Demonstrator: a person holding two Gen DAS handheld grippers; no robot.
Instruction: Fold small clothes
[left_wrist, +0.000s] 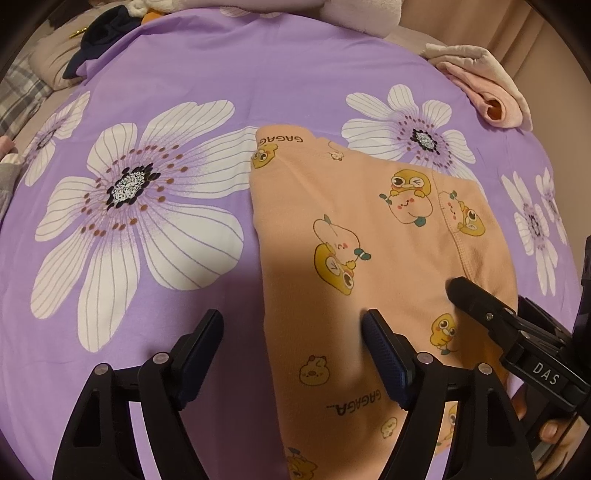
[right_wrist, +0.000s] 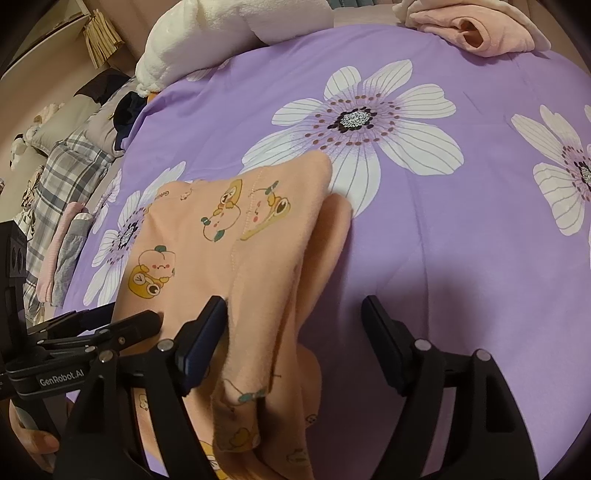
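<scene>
A small peach garment (left_wrist: 354, 236) with yellow cartoon prints lies on the purple flowered bedsheet (left_wrist: 155, 110). My left gripper (left_wrist: 291, 332) is open and straddles the garment's left edge, its right finger over the cloth. The right gripper's tip (left_wrist: 469, 291) shows at the garment's right side. In the right wrist view the garment (right_wrist: 221, 243) has its right edge lifted in a fold. My right gripper (right_wrist: 295, 317) is open over that fold, its left finger (right_wrist: 207, 332) against the cloth. The left gripper (right_wrist: 110, 328) shows at the left.
A folded pink garment (left_wrist: 487, 88) lies at the far right edge of the bed, also in the right wrist view (right_wrist: 472, 33). A white plush (right_wrist: 221, 40) and dark clothes (left_wrist: 99, 40) lie at the far side. Plaid bedding and folded clothes (right_wrist: 62, 236) lie left.
</scene>
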